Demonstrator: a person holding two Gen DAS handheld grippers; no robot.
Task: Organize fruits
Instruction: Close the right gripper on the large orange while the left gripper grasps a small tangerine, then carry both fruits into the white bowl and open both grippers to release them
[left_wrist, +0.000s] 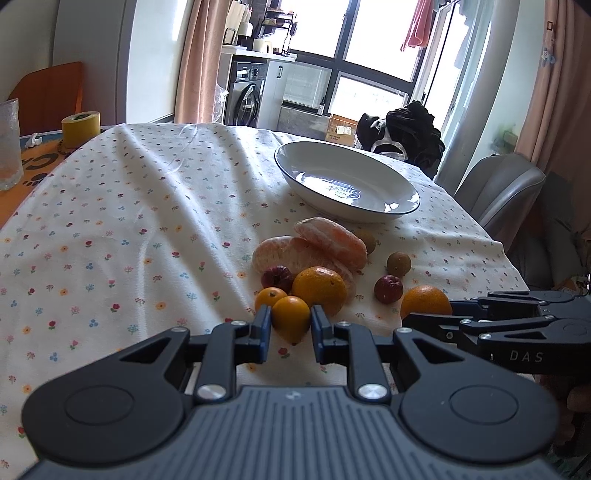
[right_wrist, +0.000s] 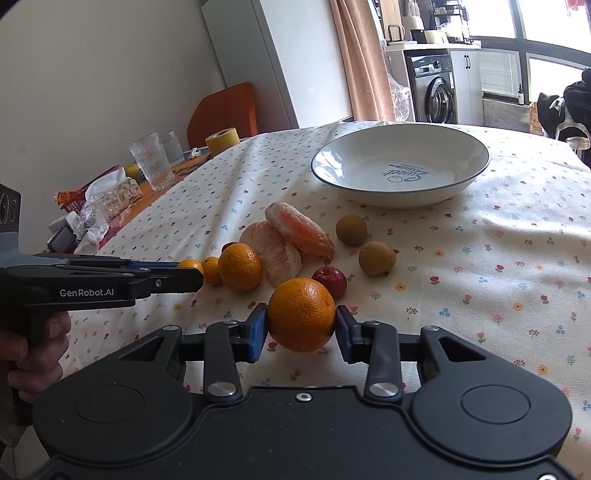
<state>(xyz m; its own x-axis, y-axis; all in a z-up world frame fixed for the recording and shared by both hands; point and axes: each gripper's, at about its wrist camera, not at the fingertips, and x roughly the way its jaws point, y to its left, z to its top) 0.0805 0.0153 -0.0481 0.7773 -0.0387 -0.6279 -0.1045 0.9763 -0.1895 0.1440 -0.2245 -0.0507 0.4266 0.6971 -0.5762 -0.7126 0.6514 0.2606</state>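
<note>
A loose heap of fruit lies on the flowered tablecloth in front of an empty white plate. My left gripper is shut on a small orange fruit, with a second small one just behind it. My right gripper is shut on a larger orange, also seen at the right of the left wrist view. Another orange, peeled citrus segments, two small red apples and two brownish round fruits lie between the grippers and the plate.
Along the table's left side stand glasses, a yellow tape roll and crumpled wrappers. A grey chair sits past the right edge. A hand holds the left gripper's handle.
</note>
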